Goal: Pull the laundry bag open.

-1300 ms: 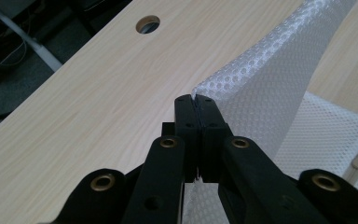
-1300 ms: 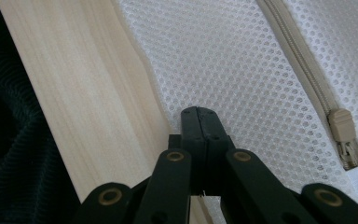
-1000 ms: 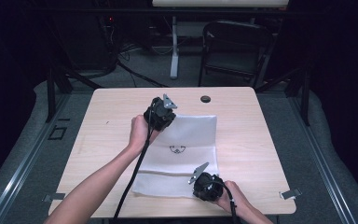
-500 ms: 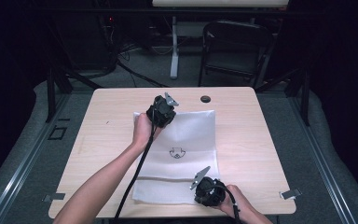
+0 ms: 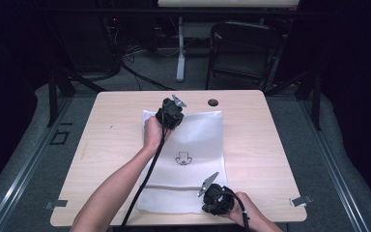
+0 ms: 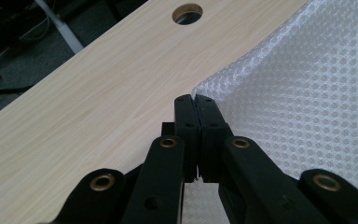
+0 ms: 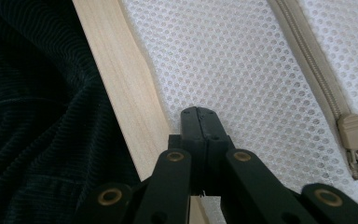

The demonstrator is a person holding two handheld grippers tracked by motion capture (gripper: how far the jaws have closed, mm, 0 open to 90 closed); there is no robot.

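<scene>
A white mesh bag [image 5: 198, 140] lies flat on the wooden table [image 5: 111, 145], with a small dark print [image 5: 182, 158] at its middle. My left gripper [image 5: 170, 115] is at the bag's far edge. In the left gripper view its jaws [image 6: 195, 99] are shut, pinching the rim of the mesh bag [image 6: 307, 93], which curls up at the tips. My right gripper [image 5: 215, 198] sits at the bag's near right corner. Its jaws [image 7: 198, 111] are shut on the mesh bag [image 7: 223, 60] close to the table's front edge. A beige zipper [image 7: 307, 56] ends in a pull [image 7: 354, 135] beside them.
A round cable hole [image 5: 213, 102] is in the table just beyond the bag. Bare wood [image 5: 265, 145] flanks the bag on both sides. A dark chair [image 5: 244, 48] and a stand stand behind the table. The person's dark ribbed garment [image 7: 28, 116] hangs past the front edge.
My left gripper has sunk toward the table and shifted slightly away. The bag's far left corner now lies spread out beside that hand. The right gripper has kept still.
</scene>
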